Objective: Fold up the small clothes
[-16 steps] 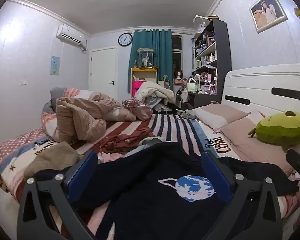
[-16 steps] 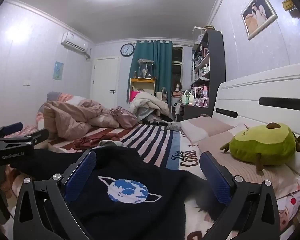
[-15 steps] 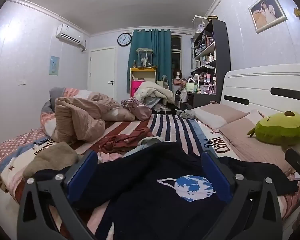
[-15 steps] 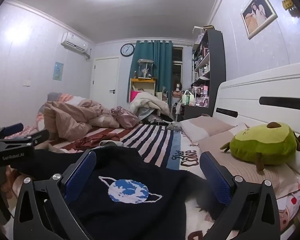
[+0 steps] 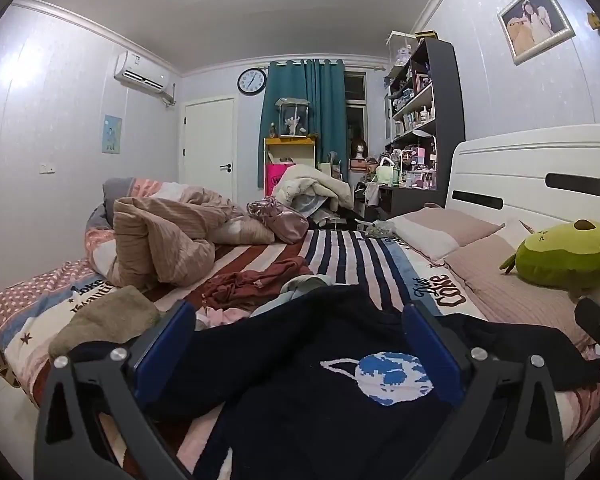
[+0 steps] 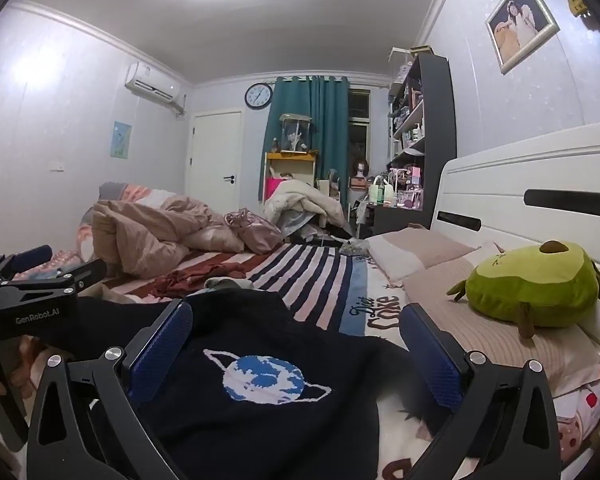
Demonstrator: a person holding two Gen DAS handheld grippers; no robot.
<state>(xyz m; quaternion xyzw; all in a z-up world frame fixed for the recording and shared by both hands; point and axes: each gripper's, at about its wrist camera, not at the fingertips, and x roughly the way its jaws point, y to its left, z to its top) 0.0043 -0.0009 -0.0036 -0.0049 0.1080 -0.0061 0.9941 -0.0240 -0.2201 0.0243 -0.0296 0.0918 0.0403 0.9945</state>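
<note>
**Sweater flat, fold not started**

Almost nothing moves since the earlier frame; both views shift only slightly. Navy planet sweater (image 5: 300, 364) lies spread on the bed (image 5: 364, 256), print up. Left gripper (image 5: 296, 348) and right gripper (image 6: 296, 344) hover over it, jaws wide, holding nothing. Step in hand looks like pre-grasp; next move calls for pinching a sleeve or edge. Red garment (image 5: 252, 284) waits beyond.

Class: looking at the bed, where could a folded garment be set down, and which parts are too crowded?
Free: the striped bedspread between the navy planet sweater, the pillows and the pink satin bundle. Crowded: the left side, with the beige duvet, red garment and olive cloth.
</note>
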